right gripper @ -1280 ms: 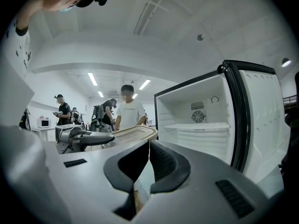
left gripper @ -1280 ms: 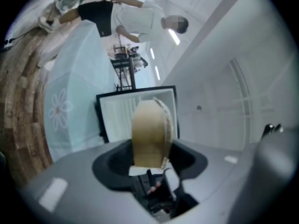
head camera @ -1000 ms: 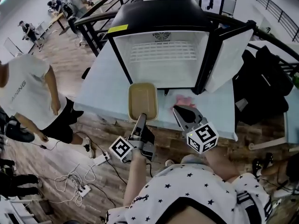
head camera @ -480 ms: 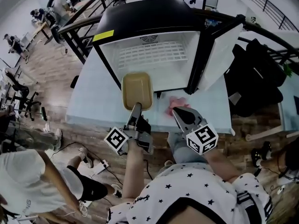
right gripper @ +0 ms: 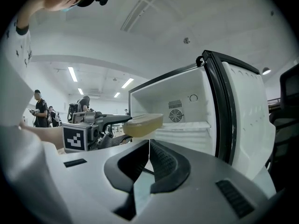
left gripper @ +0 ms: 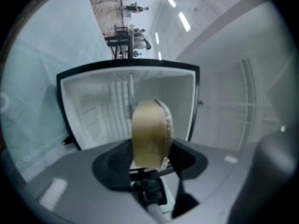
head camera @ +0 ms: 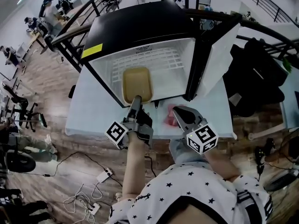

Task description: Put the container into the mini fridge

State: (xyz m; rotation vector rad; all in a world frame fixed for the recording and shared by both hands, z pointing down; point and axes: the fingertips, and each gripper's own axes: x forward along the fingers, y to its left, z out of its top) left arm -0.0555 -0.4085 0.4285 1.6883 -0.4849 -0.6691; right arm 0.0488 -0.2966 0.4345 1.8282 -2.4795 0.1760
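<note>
The left gripper point(head camera: 136, 102) is seen clamped on the near end of a shallow tan container point(head camera: 137, 83), whose rim is pinched between the two jaws. In the left gripper view the container is seen edge-on, standing straight out from the jaws. It is held level and clear of the table point(head camera: 88, 111), at the mouth of the black mini fridge point(head camera: 140, 22). From the head view its far end lies over the front of the white wire shelf point(head camera: 161, 59); whether it touches the shelf cannot be told.

The right gripper point(head camera: 179, 112) is held just beside the left one, in front of the fridge's lower right corner. Its jaws are closed together on nothing (the ribbed pads are seen meeting at the tips in its own view). A pink cloth point(head camera: 168, 119) lies on the table under it.

The fridge door point(head camera: 219, 59) is swung wide to the right. A round fan grille point(right gripper: 175, 116) is set in the back wall, and a yellow sticker point(head camera: 92, 50) is fixed at the top left edge. Dark bags point(head camera: 254, 73) are piled beyond the door.
</note>
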